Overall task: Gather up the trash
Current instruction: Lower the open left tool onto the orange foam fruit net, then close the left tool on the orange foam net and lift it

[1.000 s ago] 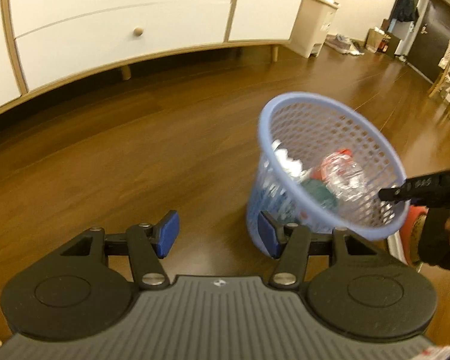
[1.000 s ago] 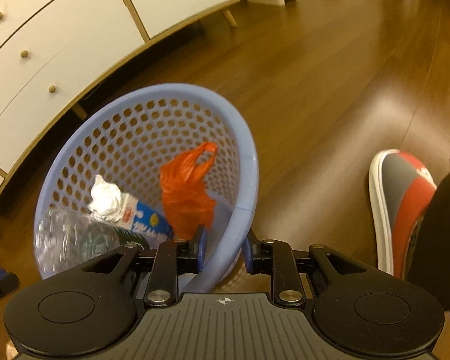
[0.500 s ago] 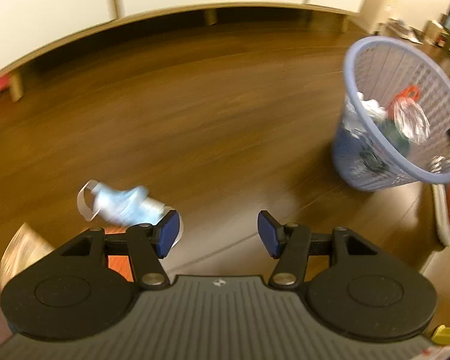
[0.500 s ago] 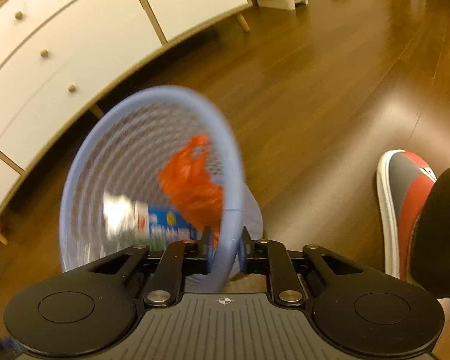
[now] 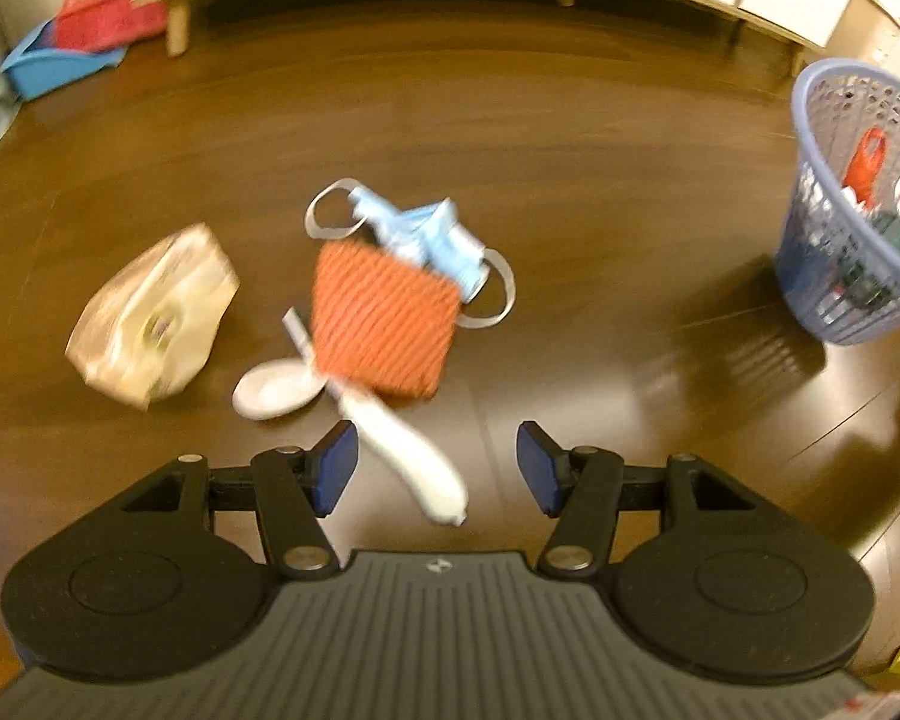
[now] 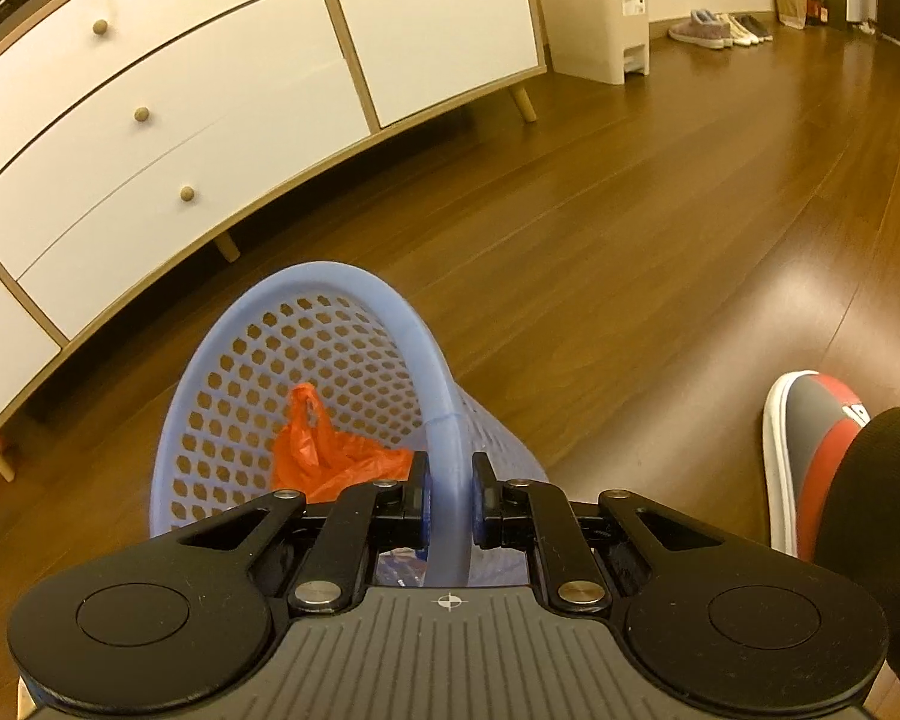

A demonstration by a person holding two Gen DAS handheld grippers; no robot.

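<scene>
My left gripper [image 5: 437,468] is open above a heap of trash on the wood floor. In the heap lie a white plastic spoon [image 5: 342,399], an orange ribbed sleeve [image 5: 384,318], a pale blue face mask [image 5: 426,234] and a crumpled tan wrapper [image 5: 150,318]. The spoon's handle reaches between my left fingers without touching them. The blue mesh basket [image 5: 858,204] stands at the right edge of the left wrist view with trash inside. My right gripper [image 6: 448,504] is shut on the rim of that basket [image 6: 414,336], which is tilted; an orange bag [image 6: 324,456] shows inside.
A white cabinet [image 6: 210,72] on wooden legs runs along the wall. A beige pedal bin [image 6: 594,6] and shoes [image 6: 720,30] stand far off. A person's slippered foot [image 6: 810,450] is right of the basket. A blue dustpan with a red basket [image 5: 72,42] sits at the far left.
My left gripper has swung left from the basket to the heap, which is now under it. The right gripper has closed tighter on the rim and the basket has tipped.
</scene>
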